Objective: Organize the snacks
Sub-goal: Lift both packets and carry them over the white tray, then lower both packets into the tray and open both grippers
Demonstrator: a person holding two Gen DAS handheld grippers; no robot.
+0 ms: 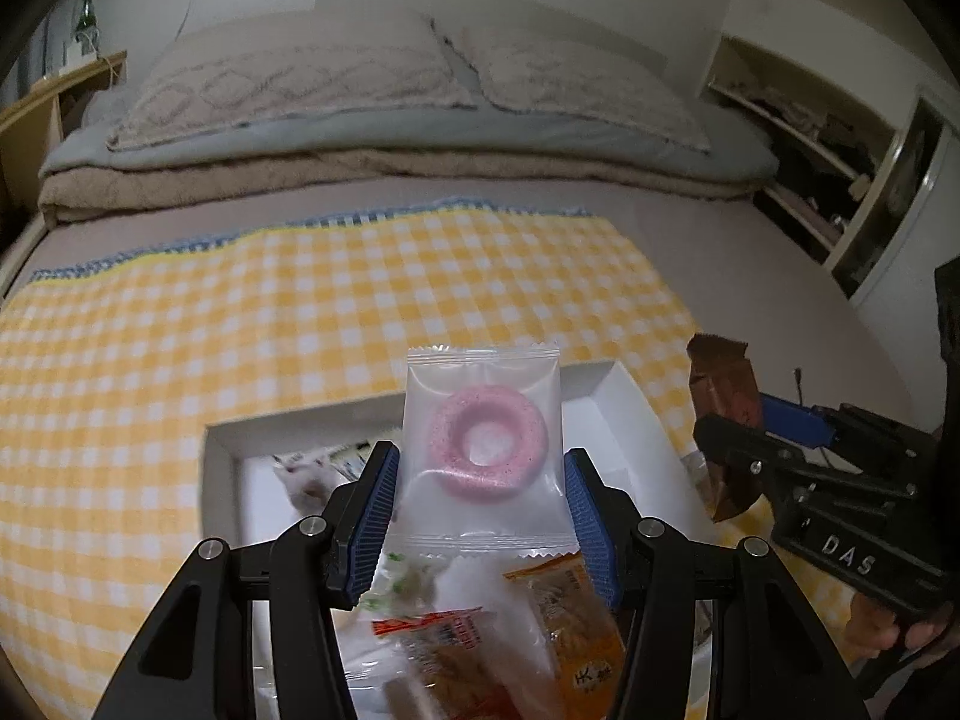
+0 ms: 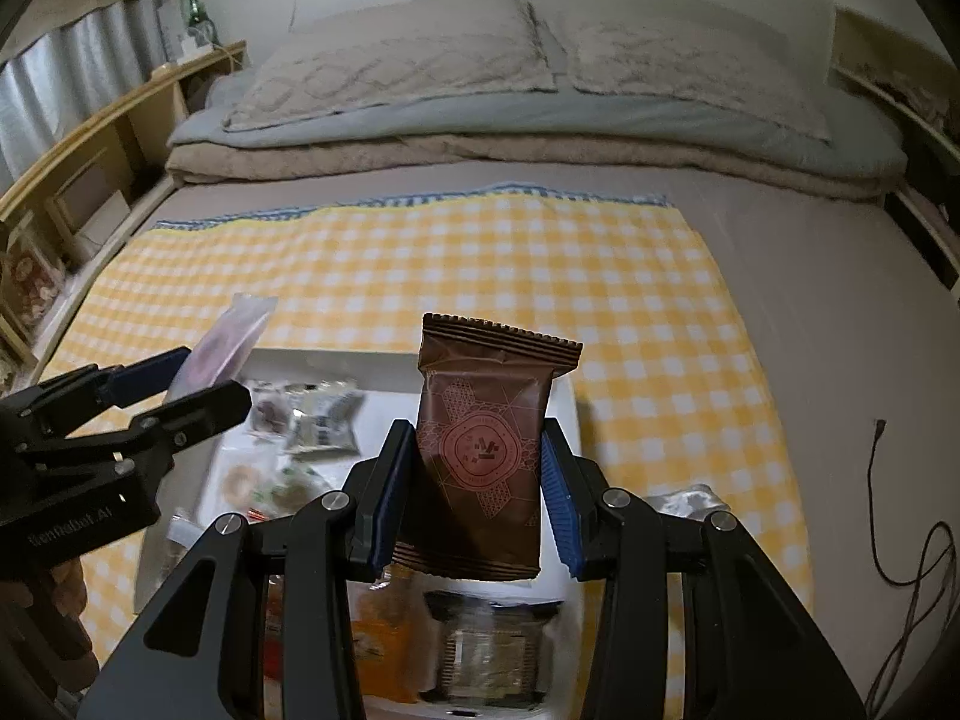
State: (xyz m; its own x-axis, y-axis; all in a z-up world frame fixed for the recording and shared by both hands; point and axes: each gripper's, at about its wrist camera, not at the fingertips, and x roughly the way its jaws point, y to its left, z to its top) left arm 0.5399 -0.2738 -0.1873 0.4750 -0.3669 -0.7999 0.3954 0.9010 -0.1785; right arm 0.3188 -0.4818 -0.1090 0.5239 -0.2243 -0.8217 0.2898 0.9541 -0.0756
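Bedroom scene: a bed (image 2: 750, 252) carries a yellow checked cloth (image 1: 180, 330), with pillows (image 1: 300, 78) at its far end. Left hand-held gripper (image 1: 480, 498) clamps a clear packet with a pink ring biscuit (image 1: 483, 450) upright between its blue pads. Right hand-held gripper (image 2: 474, 480) clamps a brown foil packet (image 2: 486, 450), likewise upright. Below and just beyond both grippers lies a white tray (image 1: 219, 468) holding assorted wrapped snacks (image 2: 318, 414).
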